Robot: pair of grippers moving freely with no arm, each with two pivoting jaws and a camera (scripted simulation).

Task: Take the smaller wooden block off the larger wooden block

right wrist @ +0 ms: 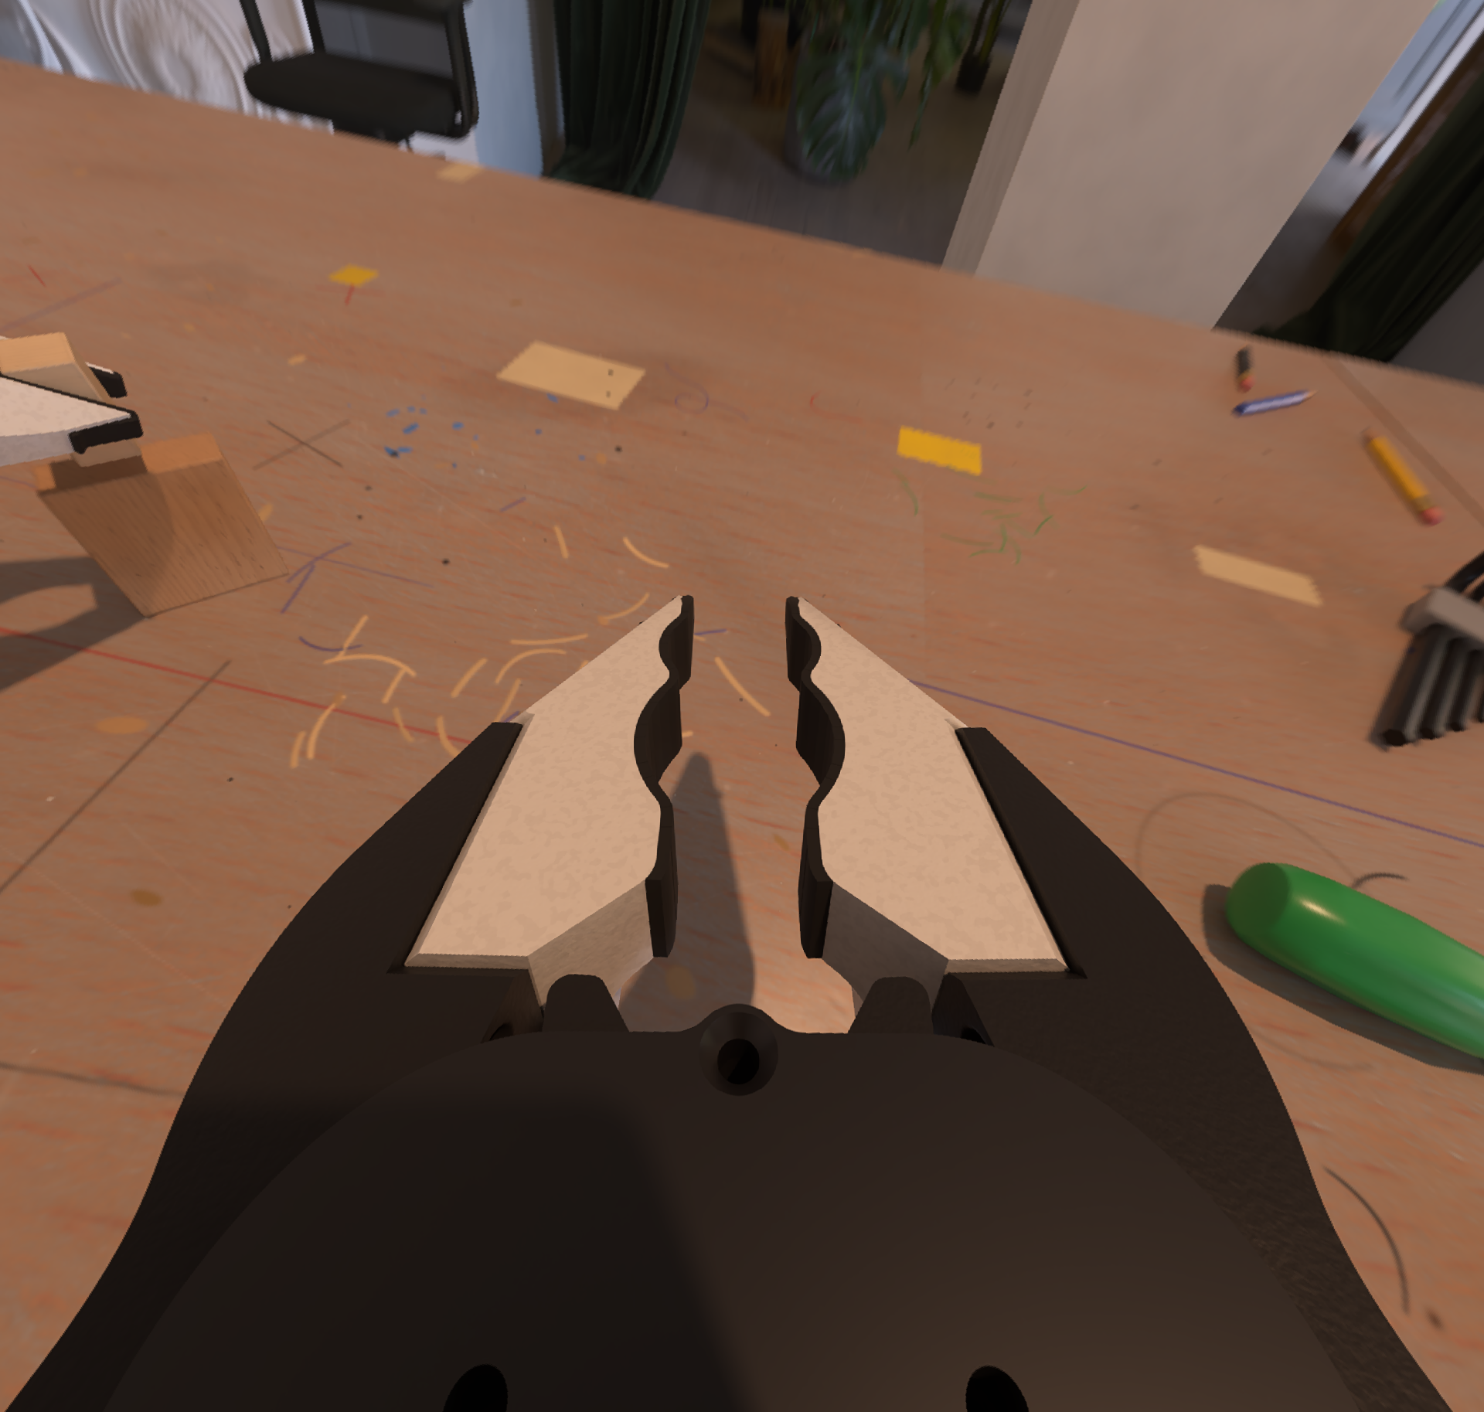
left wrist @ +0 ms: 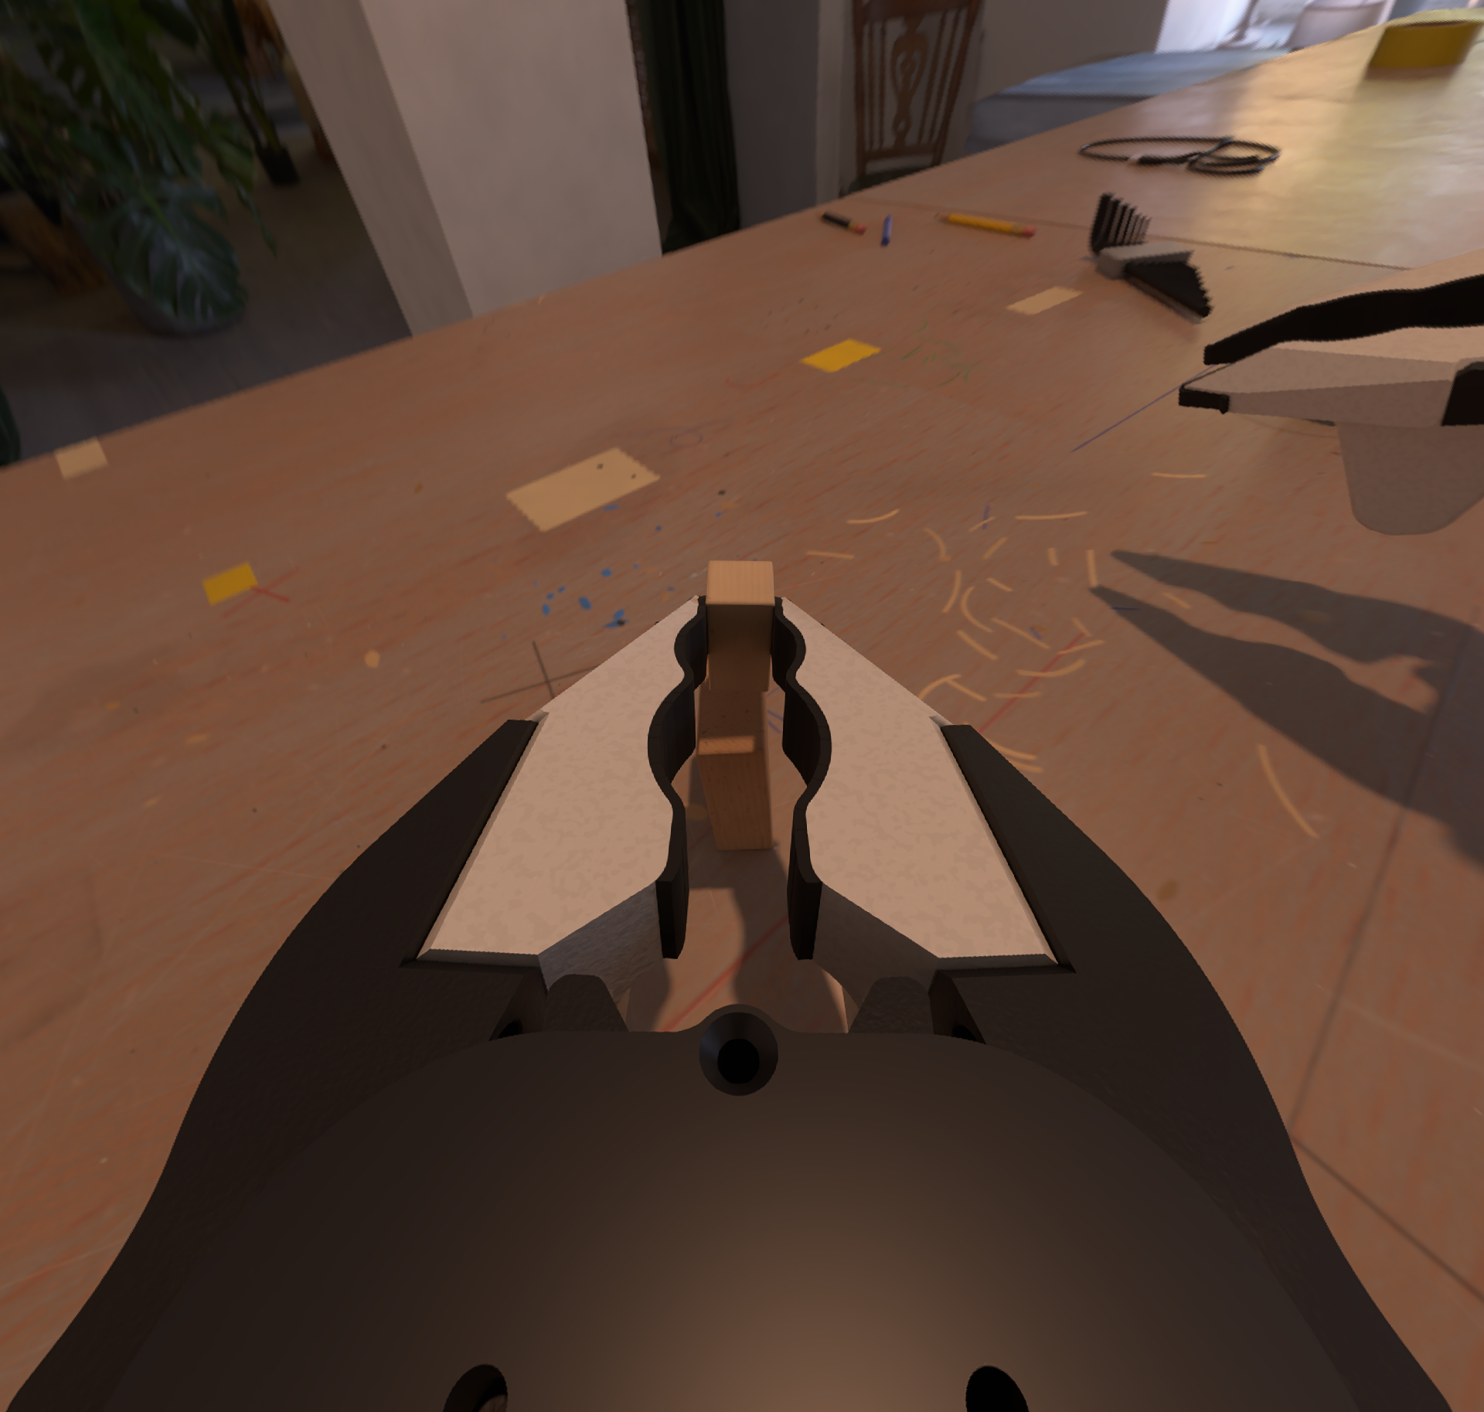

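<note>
Wooden blocks sit stacked well in from the table's [left wrist: 321, 771] edges: the smaller wooden block [left wrist: 739, 590] rests on top of the larger wooden block [left wrist: 735, 787], which stands upright. Our left tool [left wrist: 739, 611] has its fingertips closed narrowly on the smaller block's two side faces, and in the right wrist view we see that same tool [right wrist: 88, 410] clamping the small block [right wrist: 44, 362] just above the big block [right wrist: 161, 522]. We judge the grasp made and the lift still to come. To do it well, we raise the block straight up, without tilting or dragging sideways, since the tall base looks easy to topple. Our right tool [right wrist: 739, 611] hangs half open and empty, well apart toward the edge nearer the green handle [right wrist: 1357, 956]; it could steady the base if it wobbles.
</note>
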